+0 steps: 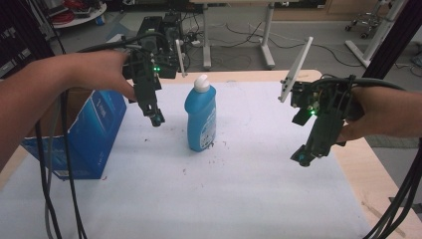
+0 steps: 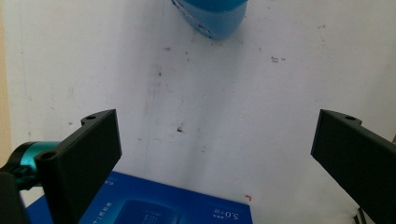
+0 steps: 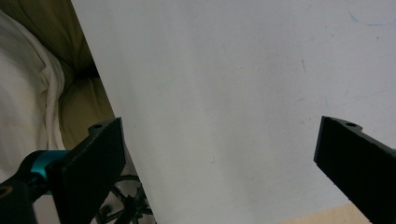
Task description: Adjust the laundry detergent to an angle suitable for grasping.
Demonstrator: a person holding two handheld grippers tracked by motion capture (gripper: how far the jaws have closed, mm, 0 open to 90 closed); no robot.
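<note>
- I am holding the left tool (image 1: 155, 119) in the air over the white sheet (image 1: 224, 189), just left of the blue bottle (image 1: 201, 117); in the left gripper view its jaws are standing wide apart with nothing between them.
- I am holding the right tool (image 1: 302, 159) above the right side of the worktop (image 1: 378, 199), well apart from the bottle; in the right gripper view its jaws are also gaping, with bare white sheet (image 3: 224, 93) between them.
- The bottle is standing upright with its white cap (image 1: 202, 83) on, near the middle of the sheet toward the far edge; its rounded blue base (image 2: 212, 16) is showing at the top of the left gripper view.
- A blue box (image 1: 92, 134) is sitting at the left edge of the worktop, tilted, with its printed face (image 2: 154, 205) lying under the left tool's camera.
- The sheet is covering most of the pale wooden worktop, and dark specks and crumbs (image 1: 215, 149) are lying scattered on it around the bottle.
- Beyond the far edge, the room is showing a grey floor (image 1: 298, 35), white table legs (image 1: 268, 35), loose cables (image 1: 239, 40) and a wheeled chair base (image 1: 366, 22).
- Black cables (image 1: 64, 164) are hanging from my left forearm across the box.
</note>
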